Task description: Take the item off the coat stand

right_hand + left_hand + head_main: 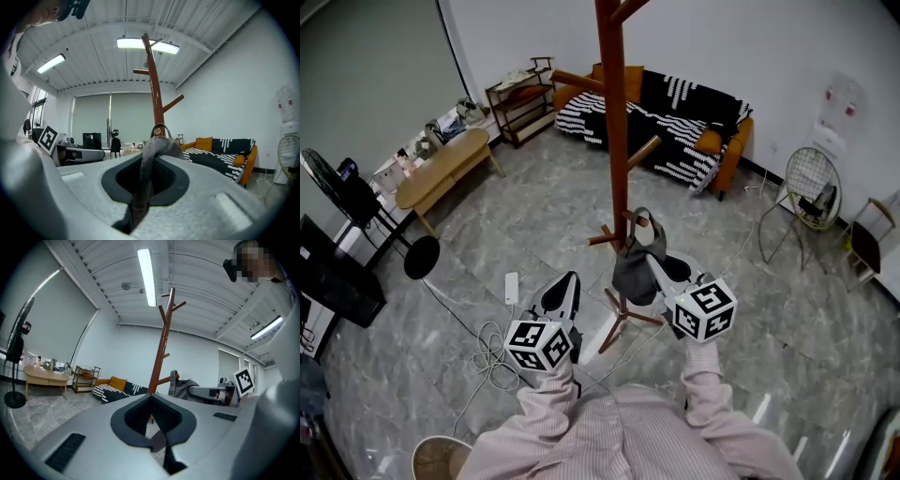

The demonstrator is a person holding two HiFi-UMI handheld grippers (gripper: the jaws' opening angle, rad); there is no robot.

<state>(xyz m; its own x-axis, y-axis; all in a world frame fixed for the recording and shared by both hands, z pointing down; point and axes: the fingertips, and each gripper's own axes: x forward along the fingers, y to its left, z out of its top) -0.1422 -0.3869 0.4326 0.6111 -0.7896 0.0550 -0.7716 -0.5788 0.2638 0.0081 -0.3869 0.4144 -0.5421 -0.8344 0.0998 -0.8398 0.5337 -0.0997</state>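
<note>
Fingers (204, 193) of the right gripper (651, 268) were clamped on the grey bag (632, 274), which hung by its strap from a low peg of the coat stand (616, 141). The left gripper (568, 281) was closed, empty.

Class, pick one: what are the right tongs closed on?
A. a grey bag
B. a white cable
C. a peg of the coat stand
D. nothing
A: in the right gripper view, the right tongs pinch the fabric of the grey bag.
</note>
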